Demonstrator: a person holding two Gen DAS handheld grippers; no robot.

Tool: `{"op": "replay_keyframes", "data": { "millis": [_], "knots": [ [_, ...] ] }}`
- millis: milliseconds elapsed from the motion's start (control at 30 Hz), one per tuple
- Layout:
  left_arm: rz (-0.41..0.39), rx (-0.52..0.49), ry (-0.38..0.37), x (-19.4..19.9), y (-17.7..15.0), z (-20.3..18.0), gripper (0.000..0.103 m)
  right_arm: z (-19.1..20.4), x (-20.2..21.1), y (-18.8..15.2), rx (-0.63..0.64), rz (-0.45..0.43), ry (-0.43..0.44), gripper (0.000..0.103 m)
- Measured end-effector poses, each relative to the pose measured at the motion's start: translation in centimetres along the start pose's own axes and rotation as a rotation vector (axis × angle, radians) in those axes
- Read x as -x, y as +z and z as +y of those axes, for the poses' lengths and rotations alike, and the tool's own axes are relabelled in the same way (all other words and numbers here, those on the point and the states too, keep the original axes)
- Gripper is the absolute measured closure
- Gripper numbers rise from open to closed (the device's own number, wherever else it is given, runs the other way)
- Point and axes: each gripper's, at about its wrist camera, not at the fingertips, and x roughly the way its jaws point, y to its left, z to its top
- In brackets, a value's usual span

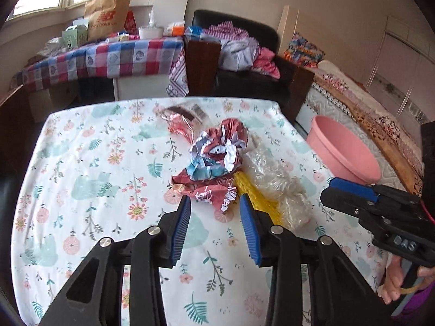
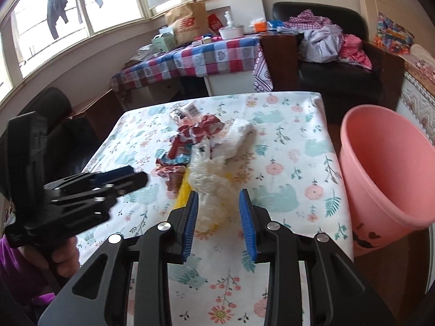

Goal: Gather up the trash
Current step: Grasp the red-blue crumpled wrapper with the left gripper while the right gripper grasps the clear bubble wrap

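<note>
A heap of trash lies mid-table: a crumpled red, white and blue wrapper, clear crinkled plastic, a yellow piece, white tissue and a clear packet with a barcode. My left gripper is open just short of the wrapper's near edge, pads not touching it. My right gripper is open over the clear plastic, which shows between its fingers without being pinched. Each gripper also appears from the side in the other's view, the right gripper and the left gripper.
The table wears a floral cloth. A pink bin stands off its right edge, open and tilted toward me. Behind are a checked-cloth table with bags and boxes, a black armchair with clothes and a bed.
</note>
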Motion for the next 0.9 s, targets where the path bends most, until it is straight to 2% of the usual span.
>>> {"op": "replay_keyframes", "data": {
  "millis": [267,467,500,567,600,633,733,900],
  "knots": [
    [0.033,0.037,-0.004,-3.0,1.2,-1.1,0.065,-0.3,-0.3,-0.2,-0.014,0.02,-0.003,0.072],
    [0.074,0.033,0.054,-4.4,1.4,-0.4,0.063,-0.3,-0.9,-0.1,-0.017,0.03,0.0,0.072],
    [0.082,0.039,0.063,-4.5,1.4,0.0,0.064,-0.3,-1.0,-0.1,-0.018,0.032,0.002,0.072],
    [0.093,0.059,0.075,-4.6,1.2,0.9,0.078,-0.2,-1.2,-0.1,-0.017,0.037,0.007,0.071],
    [0.108,0.073,0.075,-4.7,1.1,1.4,0.088,-0.1,-1.3,0.0,-0.016,0.039,0.009,0.072],
    [0.113,0.085,0.069,-4.8,1.0,1.7,0.094,-0.1,-1.4,0.0,-0.017,0.04,0.012,0.072],
    [0.112,0.135,0.05,-4.5,0.9,3.0,0.1,0.1,-1.6,0.1,-0.023,0.047,0.026,0.072],
    [0.084,0.123,0.034,-2.7,0.7,3.2,0.101,0.7,-2.0,0.0,-0.017,0.06,0.037,0.072]
  ]
}}
